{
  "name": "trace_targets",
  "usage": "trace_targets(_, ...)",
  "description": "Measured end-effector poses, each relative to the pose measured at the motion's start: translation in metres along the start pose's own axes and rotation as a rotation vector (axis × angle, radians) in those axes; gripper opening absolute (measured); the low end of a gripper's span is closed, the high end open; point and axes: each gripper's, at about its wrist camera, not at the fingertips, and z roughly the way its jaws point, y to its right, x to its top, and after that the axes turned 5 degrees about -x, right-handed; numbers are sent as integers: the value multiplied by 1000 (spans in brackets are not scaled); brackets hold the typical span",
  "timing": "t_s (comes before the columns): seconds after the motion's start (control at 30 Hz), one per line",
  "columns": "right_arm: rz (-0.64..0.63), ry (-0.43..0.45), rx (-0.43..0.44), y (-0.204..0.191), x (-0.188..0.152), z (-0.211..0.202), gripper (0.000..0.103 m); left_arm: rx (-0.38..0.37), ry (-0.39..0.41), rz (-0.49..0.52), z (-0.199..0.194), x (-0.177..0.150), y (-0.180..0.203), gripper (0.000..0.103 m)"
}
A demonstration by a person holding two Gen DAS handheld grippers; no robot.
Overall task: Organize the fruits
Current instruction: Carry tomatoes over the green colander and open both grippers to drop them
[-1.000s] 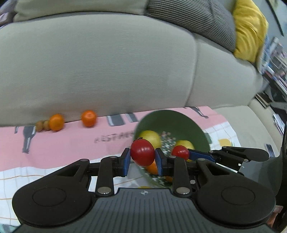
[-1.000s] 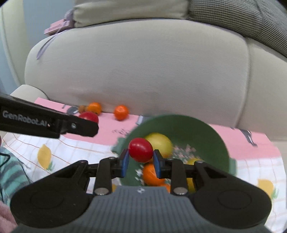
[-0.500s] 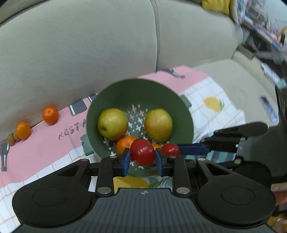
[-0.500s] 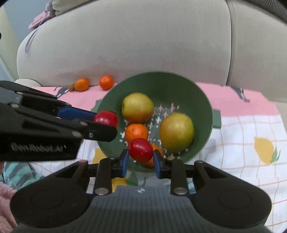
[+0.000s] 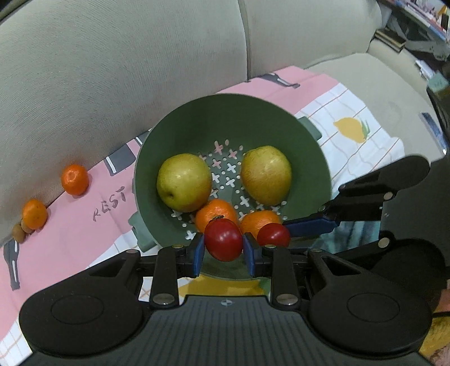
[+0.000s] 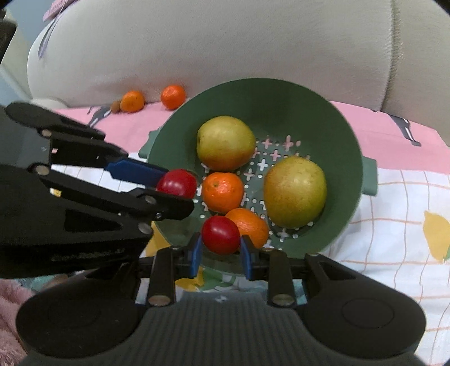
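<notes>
A green colander sits on a patterned cloth on the sofa seat. Inside lie two yellow-green pears and two tangerines. My left gripper is shut on a red tomato over the colander's near rim. My right gripper is shut on a second red tomato, also over the near rim. In the right wrist view the left gripper comes in from the left with its tomato. In the left wrist view the right gripper's tomato shows beside mine.
Two loose tangerines and small brown fruits lie on the pink part of the cloth against the sofa back. The two grippers hang close side by side. Books and clutter stand at the far right.
Both grippers have tilted down and sunk toward the colander, each keeping its tomato. The colander's inside with its pears and tangerines has come into full view.
</notes>
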Motion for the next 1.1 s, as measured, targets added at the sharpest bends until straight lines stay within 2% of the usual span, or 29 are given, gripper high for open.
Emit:
trace_targets(0.3, -148, -96, 1, -10, 19, 16, 25, 24, -57, 53, 17, 6, -5, 32)
trace_targets(0.43, -192, -122, -6, -14, 23, 21, 26, 20, -75, 44, 22, 7, -10, 33)
trace_targets(0.87, -216, -133, -12, -17, 25, 21, 28, -7, -79, 5, 28, 6, -18, 33)
trace_targets(1.1, -221, -120, -46, -17, 23, 15, 39, 9, -73, -9, 22, 6, -14, 40)
